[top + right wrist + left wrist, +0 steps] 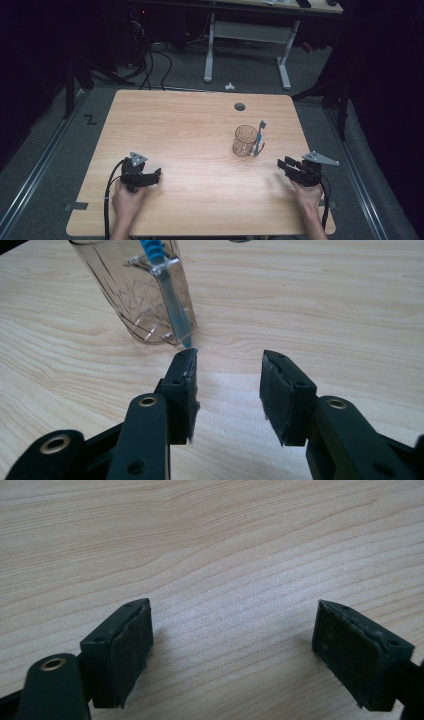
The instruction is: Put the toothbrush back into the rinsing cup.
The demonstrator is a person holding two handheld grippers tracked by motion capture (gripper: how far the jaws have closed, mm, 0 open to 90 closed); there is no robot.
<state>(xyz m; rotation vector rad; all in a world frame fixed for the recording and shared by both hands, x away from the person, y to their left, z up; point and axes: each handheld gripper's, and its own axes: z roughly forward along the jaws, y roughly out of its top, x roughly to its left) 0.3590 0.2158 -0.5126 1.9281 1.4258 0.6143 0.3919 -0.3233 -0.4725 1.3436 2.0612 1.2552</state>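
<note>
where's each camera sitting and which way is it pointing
High view: above the person's side of the table, looking forward and down; both forearms, left gripper and right gripper show.
Left gripper view: rides the left gripper, looking along its open jaws at bare wood.
Right gripper view: rides the right gripper, facing the clear cup and blue toothbrush.
Shared: high and right gripper views both show cup and toothbrush.

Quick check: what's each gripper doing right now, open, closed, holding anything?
Left gripper: open, holding nothing, over bare table.
Right gripper: open, holding nothing, just short of the clear cup with the toothbrush.
</note>
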